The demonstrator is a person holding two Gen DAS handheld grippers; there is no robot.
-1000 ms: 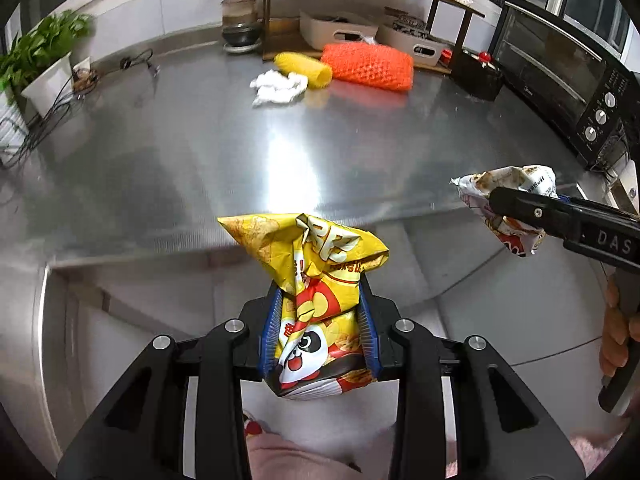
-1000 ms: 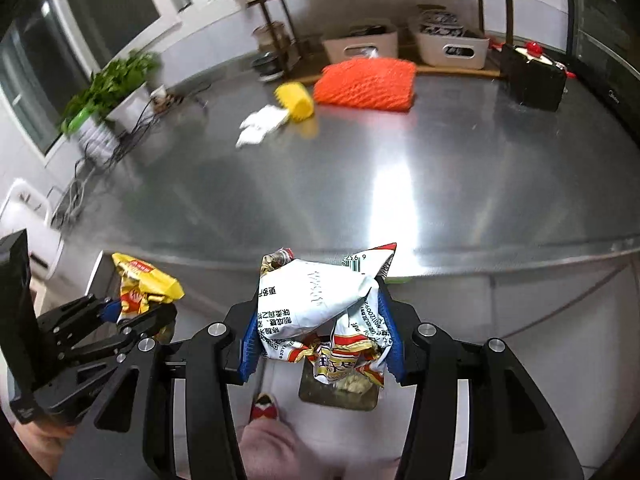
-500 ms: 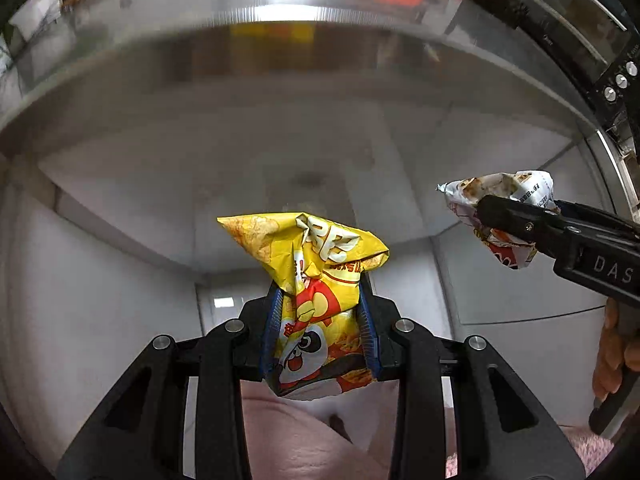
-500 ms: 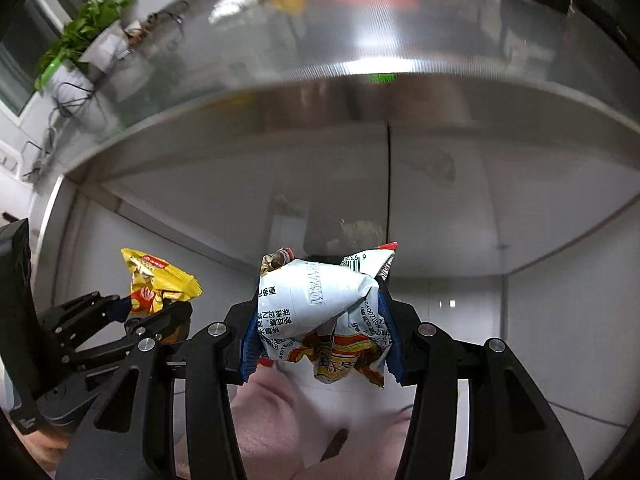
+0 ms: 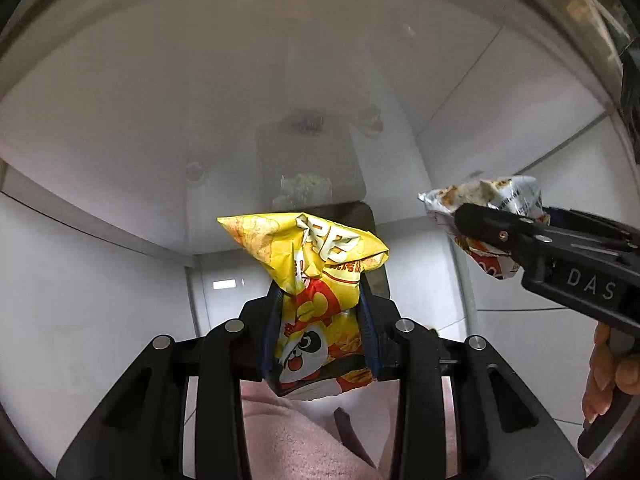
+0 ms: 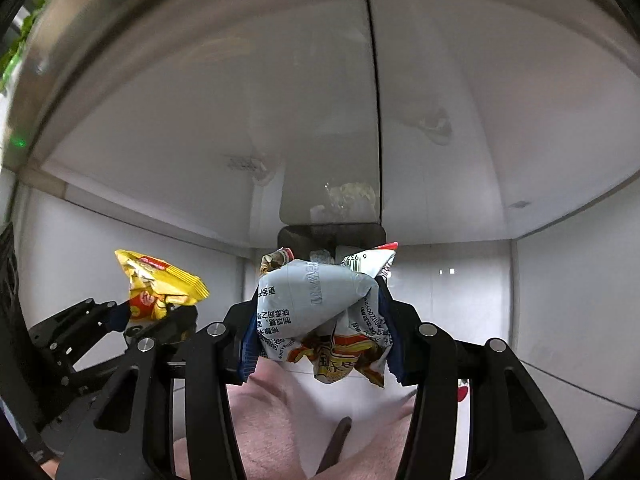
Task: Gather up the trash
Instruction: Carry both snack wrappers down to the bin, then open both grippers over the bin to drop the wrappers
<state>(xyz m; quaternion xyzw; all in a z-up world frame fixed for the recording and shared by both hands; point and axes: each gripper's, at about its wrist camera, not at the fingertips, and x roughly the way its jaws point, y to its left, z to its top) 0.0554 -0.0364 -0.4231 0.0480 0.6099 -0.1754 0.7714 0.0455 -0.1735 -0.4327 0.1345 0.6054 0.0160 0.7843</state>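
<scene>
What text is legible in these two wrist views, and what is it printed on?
"DAS": white letters on the right gripper body, left wrist view.
Yellow snack bag in the left gripper: large characters, crumpled, unreadable.
White wrapper: small print and barcode digits, mirrored and creased, unreadable.

Mounted just behind each pair of fingers, both fisheye views aimed steeply downward along them, close in front of the steel cabinet front [image 5: 280, 80] and the white floor below. From the left wrist: own left gripper [image 5: 320, 320] low in centre, right gripper [image 5: 480, 224] entering at the right edge. From the right wrist: own right gripper [image 6: 324, 320] central, left gripper at lower left. Shared between both: the dark bin [image 6: 332, 236] straight ahead, the cabinet face, pink slippers [image 6: 260, 420] at the bottom.
</scene>
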